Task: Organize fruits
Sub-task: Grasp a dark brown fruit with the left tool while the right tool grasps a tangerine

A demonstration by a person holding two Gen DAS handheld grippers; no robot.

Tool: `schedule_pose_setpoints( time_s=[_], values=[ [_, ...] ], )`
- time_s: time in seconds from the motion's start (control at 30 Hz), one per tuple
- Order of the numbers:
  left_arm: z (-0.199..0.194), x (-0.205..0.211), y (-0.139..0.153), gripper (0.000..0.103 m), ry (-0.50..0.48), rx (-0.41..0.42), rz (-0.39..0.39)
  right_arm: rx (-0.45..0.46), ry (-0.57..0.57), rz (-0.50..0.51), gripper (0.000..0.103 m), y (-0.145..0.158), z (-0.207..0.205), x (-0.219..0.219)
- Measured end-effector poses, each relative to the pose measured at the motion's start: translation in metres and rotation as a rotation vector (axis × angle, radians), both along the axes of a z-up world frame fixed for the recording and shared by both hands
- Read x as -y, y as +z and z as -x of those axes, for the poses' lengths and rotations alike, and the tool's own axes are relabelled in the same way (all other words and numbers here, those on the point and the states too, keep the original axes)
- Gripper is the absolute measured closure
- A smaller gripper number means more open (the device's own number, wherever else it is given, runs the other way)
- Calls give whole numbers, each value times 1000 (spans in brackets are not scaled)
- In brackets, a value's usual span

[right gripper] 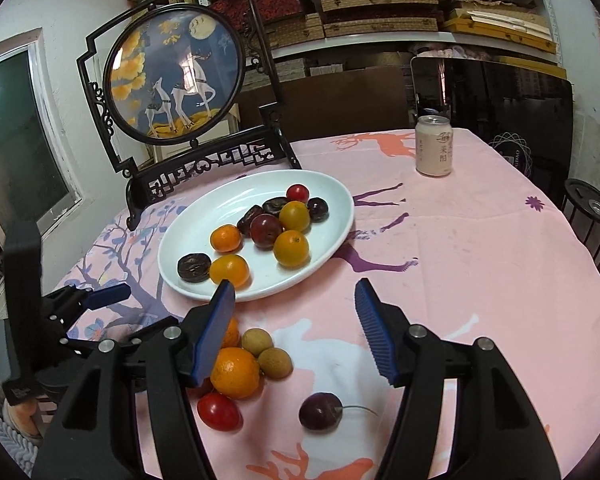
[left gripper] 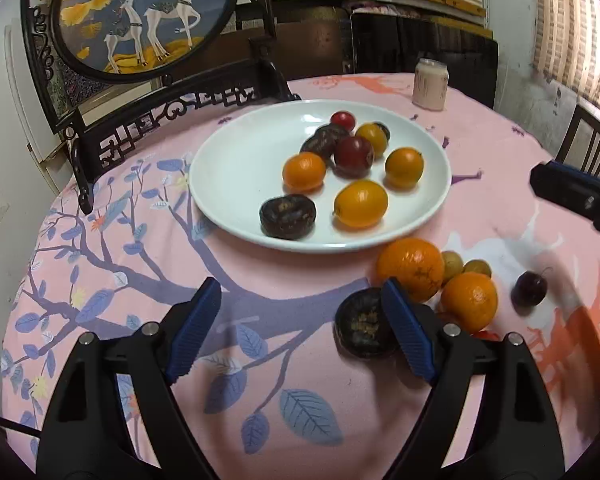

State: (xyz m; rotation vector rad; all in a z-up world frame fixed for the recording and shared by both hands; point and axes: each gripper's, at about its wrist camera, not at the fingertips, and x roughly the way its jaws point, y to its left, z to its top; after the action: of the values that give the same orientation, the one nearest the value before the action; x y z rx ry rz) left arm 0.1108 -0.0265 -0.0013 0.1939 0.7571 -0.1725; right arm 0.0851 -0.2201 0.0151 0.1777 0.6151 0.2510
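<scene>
A white plate point(left gripper: 236, 160) point(right gripper: 204, 216) holds several small fruits: orange, red and dark ones. On the pink cloth beside it lie two oranges point(left gripper: 416, 266) point(right gripper: 236, 372), two longans point(right gripper: 260, 346), a red tomato point(right gripper: 219, 411), a dark cherry point(left gripper: 529, 289) point(right gripper: 320, 412) and a dark wrinkled fruit point(left gripper: 362, 324). My left gripper point(left gripper: 300, 324) is open and empty, its right finger beside the dark fruit. My right gripper point(right gripper: 296, 328) is open and empty above the cherry and the loose fruits.
A framed round deer picture on a dark wooden stand point(left gripper: 140, 16) point(right gripper: 176, 76) stands behind the plate. A pale can point(left gripper: 430, 84) point(right gripper: 434, 146) stands at the far side. The round table's edge curves at left and right. Chairs point(left gripper: 588, 148) stand at right.
</scene>
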Motion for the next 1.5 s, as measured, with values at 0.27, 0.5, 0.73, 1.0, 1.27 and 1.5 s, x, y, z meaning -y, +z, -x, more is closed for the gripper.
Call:
schedule_pose_setpoints(
  time_s=[0.27, 0.5, 0.73, 1.0, 1.27, 1.5],
  values=[
    [-5, -20, 0, 18, 75, -27, 24, -13, -16, 1, 40, -3, -2, 3],
    [9, -1, -1, 18, -66, -47, 54, -20, -17, 3, 40, -3, -2, 3],
    [-3, -29, -5, 4, 117, -26, -49, -26, -17, -4, 40, -5, -1, 5],
    [3, -39, -9, 5, 143, -19, -68, -30, 10, -9, 40, -5, 2, 0],
    [-11, -30, -17, 20, 87, -57, -20, -36, 16, -6, 40, -6, 2, -2],
    [-21, -28, -22, 64, 53, -99, 20, -78, 81, -25, 40, -14, -2, -13]
  ],
)
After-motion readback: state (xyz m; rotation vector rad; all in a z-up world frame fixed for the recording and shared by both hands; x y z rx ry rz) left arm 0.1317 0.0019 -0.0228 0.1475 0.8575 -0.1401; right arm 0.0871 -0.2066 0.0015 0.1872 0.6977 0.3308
